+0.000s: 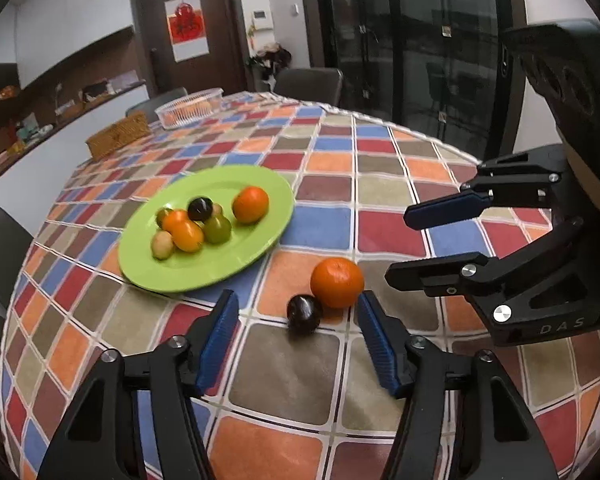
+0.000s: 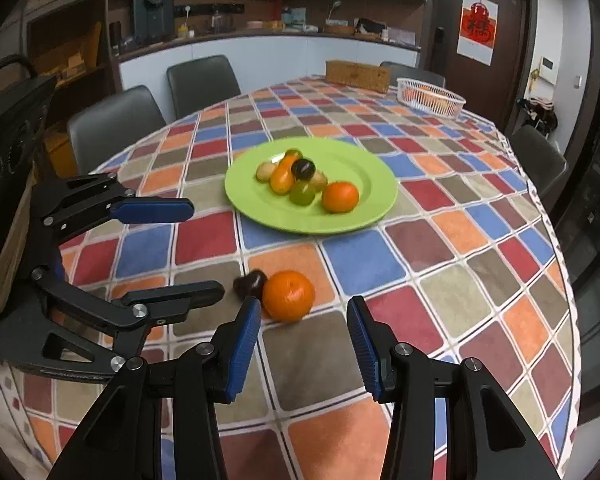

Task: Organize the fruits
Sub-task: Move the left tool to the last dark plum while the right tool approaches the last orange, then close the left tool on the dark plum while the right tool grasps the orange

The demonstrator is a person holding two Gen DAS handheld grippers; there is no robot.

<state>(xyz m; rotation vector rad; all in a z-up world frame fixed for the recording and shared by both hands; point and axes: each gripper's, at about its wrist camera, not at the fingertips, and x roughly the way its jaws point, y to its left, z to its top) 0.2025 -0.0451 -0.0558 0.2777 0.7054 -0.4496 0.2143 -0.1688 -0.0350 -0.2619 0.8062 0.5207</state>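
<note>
Green plate [image 1: 260, 248] sits mid-tabletop [image 1: 380, 192] w/ bare cloth around; orange [image 1: 337, 282] & dark plum [image 1: 304, 313] touching, ahead of both released, empty hand-held grippers, left [image 1: 298, 342] & right [image 2: 302, 346].

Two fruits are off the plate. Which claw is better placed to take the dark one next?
Probably left. The dark fruit lies centred just ahead of the open left claw. From the open right claw it sits off to one side, partly behind the orange, which suits that claw better.

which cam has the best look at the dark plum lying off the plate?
Left wrist: the dark plum shows whole, in front of the loose orange. Right wrist shows it partly hidden behind that orange.
</note>
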